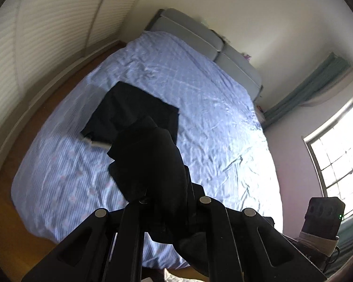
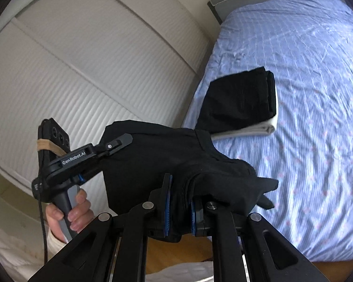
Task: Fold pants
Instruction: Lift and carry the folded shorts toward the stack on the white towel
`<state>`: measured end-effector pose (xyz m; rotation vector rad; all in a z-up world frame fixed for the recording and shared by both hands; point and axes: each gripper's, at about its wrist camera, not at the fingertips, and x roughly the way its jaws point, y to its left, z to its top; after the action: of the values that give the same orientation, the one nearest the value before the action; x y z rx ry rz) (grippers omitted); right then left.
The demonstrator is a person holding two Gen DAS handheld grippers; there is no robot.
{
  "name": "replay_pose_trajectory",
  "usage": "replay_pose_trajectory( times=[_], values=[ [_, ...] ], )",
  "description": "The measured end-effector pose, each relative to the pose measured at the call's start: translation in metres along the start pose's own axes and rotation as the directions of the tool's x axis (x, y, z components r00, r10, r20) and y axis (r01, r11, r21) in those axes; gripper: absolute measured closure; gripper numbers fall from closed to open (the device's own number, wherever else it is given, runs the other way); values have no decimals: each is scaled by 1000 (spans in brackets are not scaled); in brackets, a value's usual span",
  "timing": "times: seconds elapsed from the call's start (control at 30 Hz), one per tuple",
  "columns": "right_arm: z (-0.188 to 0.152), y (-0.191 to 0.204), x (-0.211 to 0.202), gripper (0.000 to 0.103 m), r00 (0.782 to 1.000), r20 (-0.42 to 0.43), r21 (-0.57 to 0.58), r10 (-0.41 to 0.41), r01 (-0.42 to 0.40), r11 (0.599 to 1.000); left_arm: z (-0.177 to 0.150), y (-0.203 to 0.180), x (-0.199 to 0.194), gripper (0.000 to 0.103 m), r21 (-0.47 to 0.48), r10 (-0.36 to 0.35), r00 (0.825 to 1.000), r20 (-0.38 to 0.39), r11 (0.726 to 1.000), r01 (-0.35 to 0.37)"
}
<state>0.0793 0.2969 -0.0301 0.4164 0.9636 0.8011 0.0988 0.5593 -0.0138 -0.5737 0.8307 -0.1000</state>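
Pants point(image 2: 176, 155) hang bunched between both grippers; the right gripper point(image 2: 180, 213) and left gripper point(image 2: 120, 144) pinch cloth. Thin grips could slip, dropping them crumpled onto the bed point(image 2: 317, 94).

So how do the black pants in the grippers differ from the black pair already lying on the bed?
The held pants hang bunched and creased in the air, clamped by the left gripper and right gripper; the pair on the bed is folded into a flat rectangle. The held pants touch only the grippers; the folded pair rests on a folded white cloth on the bedspread. Both are black.
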Motion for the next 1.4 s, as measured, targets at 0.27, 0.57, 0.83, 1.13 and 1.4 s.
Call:
replay_pose_trajectory(
  times=[0.27,0.57,0.83,1.13,1.4],
  values=[
    [18,6,11,89,990,114,90,-84,74,993,55,0,33,92,98,-75,995,-63,992,81],
    [24,33,62,89,924,282,348,-258,152,925,143,13,85,92,264,-206,942,-265,924,276],
    [69,47,112,89,846,373,462,-381,187,867,222,14,137,92,354,-253,891,-378,849,391],
    [155,35,131,89,749,377,463,-545,357,811,304,-29,225,92,332,-342,831,-439,797,504],
    [177,-16,179,89,747,281,557,-602,384,736,320,-29,323,91,360,-266,820,-507,799,481]
  ],
)
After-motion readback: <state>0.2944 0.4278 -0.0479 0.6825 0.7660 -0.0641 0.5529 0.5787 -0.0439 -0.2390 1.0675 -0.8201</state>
